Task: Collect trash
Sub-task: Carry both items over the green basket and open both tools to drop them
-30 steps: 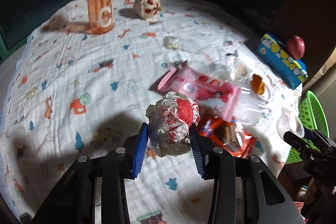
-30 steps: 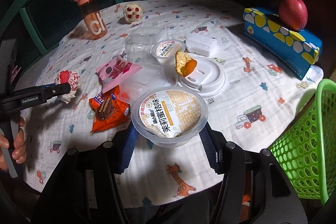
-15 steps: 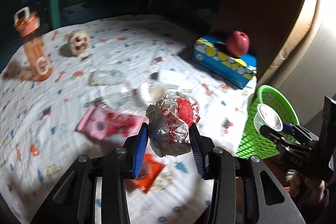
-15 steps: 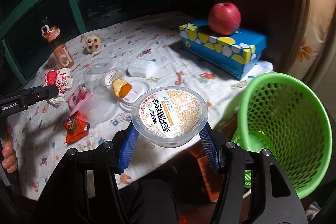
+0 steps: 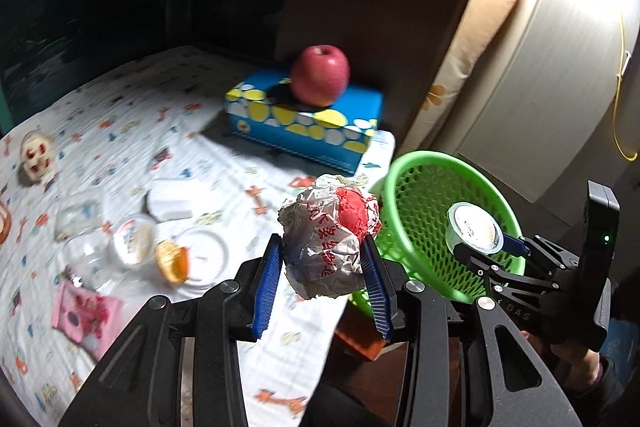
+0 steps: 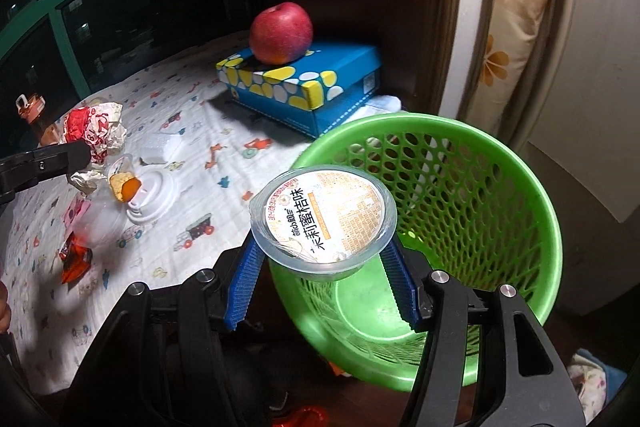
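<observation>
Two pieces of trash are in the air now: the right hand-held gripper [image 6: 324, 283] is closed around a sealed jelly cup [image 6: 323, 217], which hangs above the near rim of the green basket [image 6: 516, 163], and the left hand-held gripper [image 5: 323, 281] clamps a crumpled wrapper ball [image 5: 330, 245], with the basket just ahead to its right. I think the cup should go forward over the middle before the fingers open, so it does not hit the rim. The wrapper can wait its turn.
</observation>
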Tool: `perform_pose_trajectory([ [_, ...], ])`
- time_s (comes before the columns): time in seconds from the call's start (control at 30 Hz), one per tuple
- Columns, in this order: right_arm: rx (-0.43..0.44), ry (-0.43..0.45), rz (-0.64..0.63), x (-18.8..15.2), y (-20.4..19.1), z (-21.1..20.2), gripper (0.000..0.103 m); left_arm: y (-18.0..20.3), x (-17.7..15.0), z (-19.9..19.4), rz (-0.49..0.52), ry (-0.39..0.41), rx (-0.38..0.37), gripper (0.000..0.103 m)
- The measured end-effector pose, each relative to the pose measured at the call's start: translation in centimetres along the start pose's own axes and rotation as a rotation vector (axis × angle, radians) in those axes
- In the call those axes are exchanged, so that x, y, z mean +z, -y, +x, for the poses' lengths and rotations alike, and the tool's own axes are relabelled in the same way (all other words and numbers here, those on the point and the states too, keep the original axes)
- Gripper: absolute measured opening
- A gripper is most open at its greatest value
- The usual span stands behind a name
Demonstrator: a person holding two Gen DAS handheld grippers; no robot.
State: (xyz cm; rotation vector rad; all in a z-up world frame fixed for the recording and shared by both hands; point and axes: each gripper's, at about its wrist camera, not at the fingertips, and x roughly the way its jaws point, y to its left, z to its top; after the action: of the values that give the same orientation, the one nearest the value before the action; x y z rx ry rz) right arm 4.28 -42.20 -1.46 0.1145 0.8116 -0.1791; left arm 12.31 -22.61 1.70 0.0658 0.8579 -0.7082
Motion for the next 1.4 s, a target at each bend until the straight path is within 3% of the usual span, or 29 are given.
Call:
perform_pose_trajectory([
  [0.2,-0.034,-0.017,0.034,-0.7,3.0,0.3,0.059,3.8,1.2,2.6,0.048,-0.024,-0.056,0.039],
  [0.33,-0.043,-0.027,0.056,-1.3,4.6,0.3,0.068,6.0,1.7,4.1,0.074,-0.042,-0.084,0.039],
  [0.47,-0.057,-0.025,0.063,-1.8,5.7,-0.2,0.071,7.8,2.2,5.5,0.086,-0.062,-0.113,0.039],
  [0.97,-0.086,0.018,0.131,-2.9,9.1,-3.1,0.075,12.1,1.9,9.6,0.116,-0.137,-0.186,0.040],
  [1.1,-0.094,0.029,0.149,-3.2,9.7,-3.8,0.075,13.0,1.5,10.5,0.120,-0.161,-0.197,0.045],
  [1.17,-0.093,0.031,0.158,-3.2,9.9,-4.0,0.075,13.2,1.2,10.9,0.113,-0.171,-0.201,0.056],
  [1.4,-0.085,0.039,0.160,-3.3,9.5,-4.5,0.075,12.7,0.6,10.1,0.105,-0.162,-0.208,0.058],
])
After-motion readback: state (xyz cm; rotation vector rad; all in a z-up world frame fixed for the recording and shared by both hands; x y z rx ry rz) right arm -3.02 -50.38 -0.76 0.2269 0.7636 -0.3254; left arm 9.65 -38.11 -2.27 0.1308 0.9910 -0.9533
